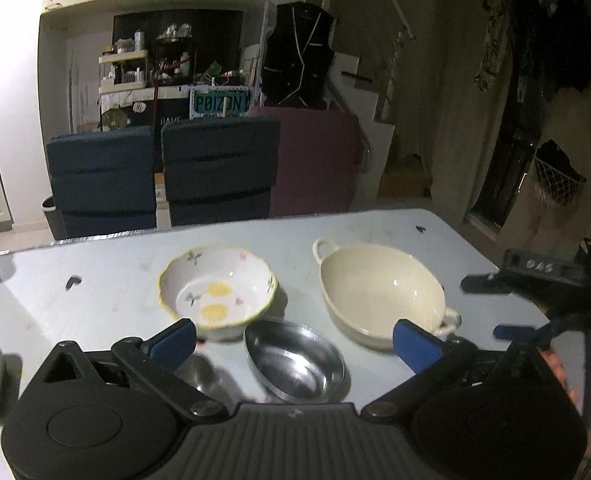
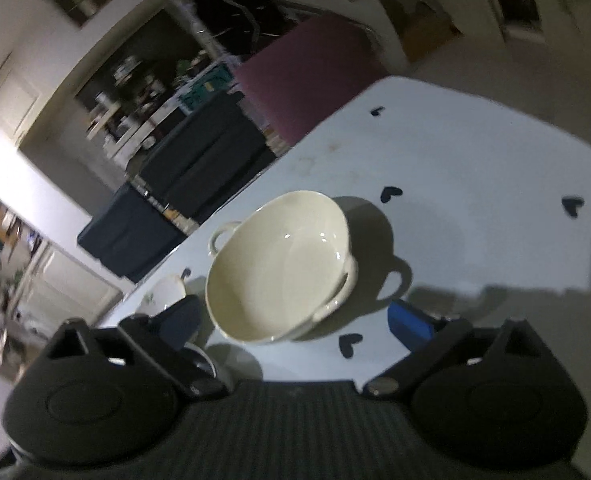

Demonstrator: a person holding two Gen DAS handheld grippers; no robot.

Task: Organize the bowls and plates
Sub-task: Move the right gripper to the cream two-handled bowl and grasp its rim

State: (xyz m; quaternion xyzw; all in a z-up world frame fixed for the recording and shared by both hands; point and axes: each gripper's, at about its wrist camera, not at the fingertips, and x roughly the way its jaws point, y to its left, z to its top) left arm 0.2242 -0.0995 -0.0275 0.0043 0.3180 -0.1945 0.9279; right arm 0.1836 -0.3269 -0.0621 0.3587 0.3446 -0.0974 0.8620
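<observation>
Here, a pale blue-grey table [image 1: 107, 280] carries three dishes. Towards its left stands a white scalloped bowl with a yellow rim and small flower and lemon prints [image 1: 217, 290]; to its right, apart from it, sits a cream ceramic oval dish with a loop handle at each end [image 1: 379, 294]. Nearer the camera, between the two and just in front of the printed bowl, lies a shiny oval stainless-steel dish [image 1: 295, 362], empty.

The left gripper [image 1: 295, 344] hovers low over the near edge of the table with its blue-padded fingers [image 1: 173, 342] spread wide — nothing is between them, and the steel dish shows in the gap. Part of another rounded metal piece shows under its left finger, too hidden to name.

At the right edge of the left wrist view the right gripper [image 1: 491, 306] comes in from the side, black with blue pads, held by a hand [image 1: 557, 364] whose fingers wrap the handle. In its own tilted, blurred view the right gripper [image 2: 295, 320] is likewise spread apart and holds nothing; the cream oval dish [image 2: 283, 272] lies just ahead between its fingers, resting on the table [image 2: 475, 184], not touched by either pad as far as can be seen. The printed bowl [image 2: 167, 292] peeks out behind the gripper's left finger.

Small black heart-shaped marks [image 2: 391, 193] dot the tabletop. Beyond the table stand two dark blue padded chair backs [image 1: 163, 172] and a mauve sofa [image 1: 315, 160].
</observation>
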